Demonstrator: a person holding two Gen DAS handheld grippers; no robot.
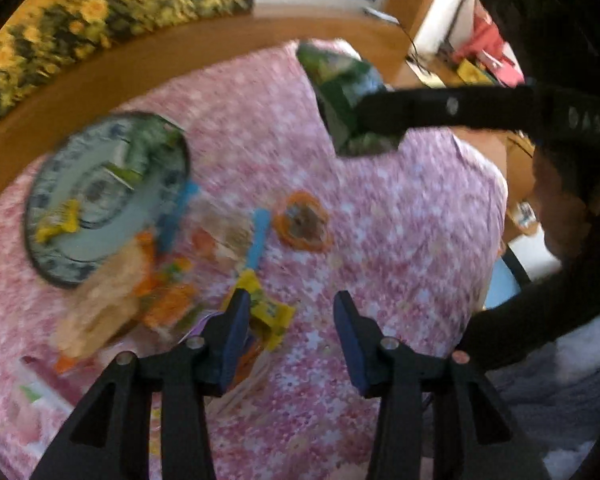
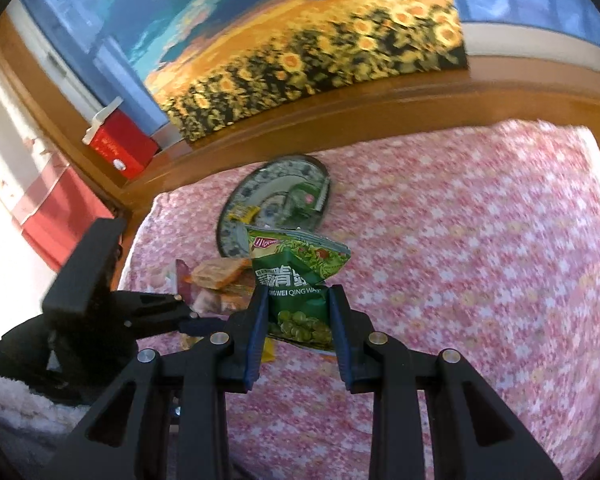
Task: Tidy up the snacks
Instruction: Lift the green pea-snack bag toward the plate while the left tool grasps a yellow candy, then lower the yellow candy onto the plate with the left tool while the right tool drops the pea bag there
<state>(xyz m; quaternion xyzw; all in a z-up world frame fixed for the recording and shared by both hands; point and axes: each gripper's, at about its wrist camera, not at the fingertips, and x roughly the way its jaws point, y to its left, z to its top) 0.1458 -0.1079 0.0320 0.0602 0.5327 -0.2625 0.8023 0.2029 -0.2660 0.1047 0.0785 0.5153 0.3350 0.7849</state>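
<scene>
1. At the far left, the blue-and-white plate [image 1: 60, 184] lay on the pink floral cloth [image 1: 380, 240] and already held a small yellow packet [image 1: 58, 224] and a green packet [image 1: 148, 148], so part of the sorting looked done.
2. Just right of the plate a loose heap of snacks [image 1: 148, 280] remained on the cloth, touching the plate's rim (mostly orange wrappers, too blurred to tell apart).
3. Further right an orange-rimmed snack [image 1: 302, 222] lay alone, apart from the heap.
4. The left gripper [image 1: 290, 312] hung over the near edge of the heap with its fingers spread and nothing between them; a yellow wrapper [image 1: 268, 312] lay beside its left finger.
5. The right gripper [image 2: 298, 312] was clamped on the green pea bag [image 2: 296, 276], held clear above the cloth and not yet on the plate.
6. By my judgement, most of the task was left.
</scene>
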